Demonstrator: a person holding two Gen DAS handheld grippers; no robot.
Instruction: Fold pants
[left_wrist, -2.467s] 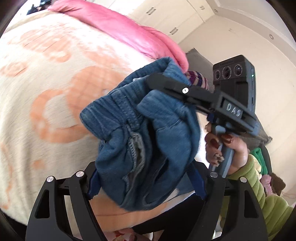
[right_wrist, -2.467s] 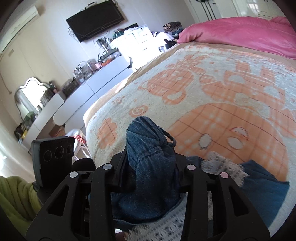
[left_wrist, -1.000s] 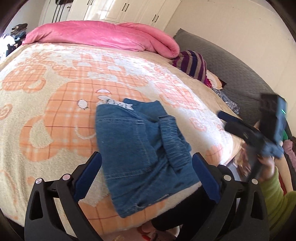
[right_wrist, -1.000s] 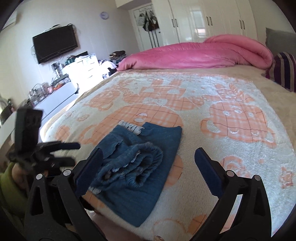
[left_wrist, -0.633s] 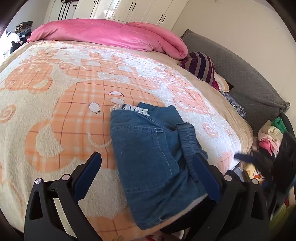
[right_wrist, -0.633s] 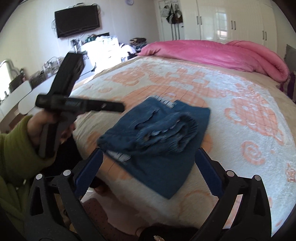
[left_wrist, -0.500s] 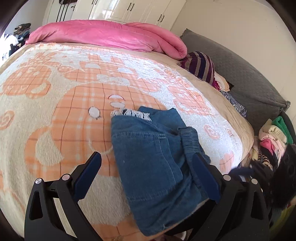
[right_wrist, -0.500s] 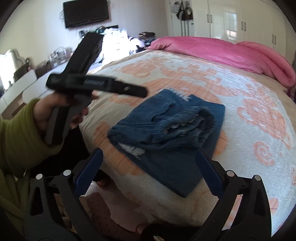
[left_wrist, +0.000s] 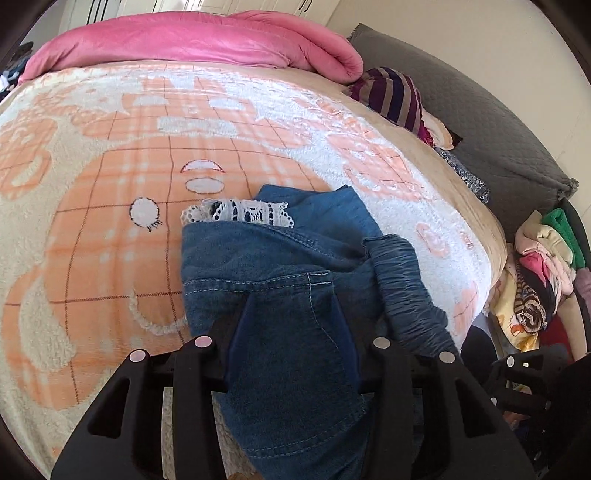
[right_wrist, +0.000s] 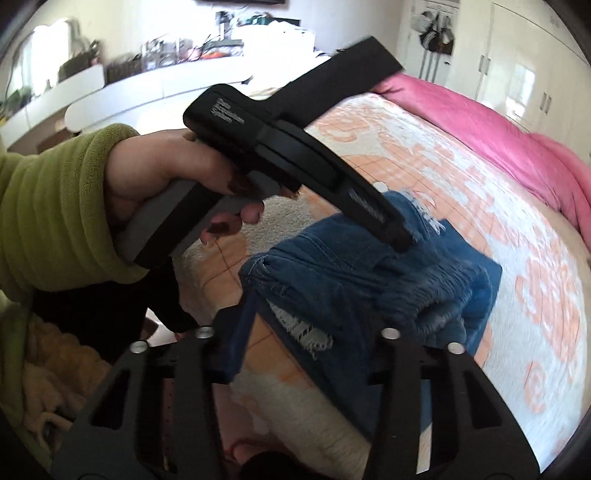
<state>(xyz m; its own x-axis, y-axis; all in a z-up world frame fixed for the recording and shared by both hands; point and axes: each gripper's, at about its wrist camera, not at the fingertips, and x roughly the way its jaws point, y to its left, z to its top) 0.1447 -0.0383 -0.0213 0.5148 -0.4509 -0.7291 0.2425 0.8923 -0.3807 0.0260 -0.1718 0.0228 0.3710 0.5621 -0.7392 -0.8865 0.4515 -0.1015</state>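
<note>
The folded blue denim pants (left_wrist: 295, 280) with a white lace hem lie near the front edge of the bed; they also show in the right wrist view (right_wrist: 373, 273). My left gripper (left_wrist: 291, 332) has its jaws closed onto the near edge of the pants. My right gripper (right_wrist: 314, 332) has its jaws partly closed around the near edge of the bundle; whether they pinch the cloth I cannot tell. The left gripper's body and the hand that holds it cross the right wrist view (right_wrist: 295, 147).
The bed has an orange and cream blanket (left_wrist: 92, 184). A pink duvet (left_wrist: 184, 40) lies at its head. A striped pillow (left_wrist: 391, 92) and a grey cushion (left_wrist: 491, 125) are at the right. A pile of clothes (left_wrist: 539, 273) lies beside the bed.
Both grippers were wide open above the pants. They have dropped to the near edge of the pants and their jaws have narrowed onto the denim.
</note>
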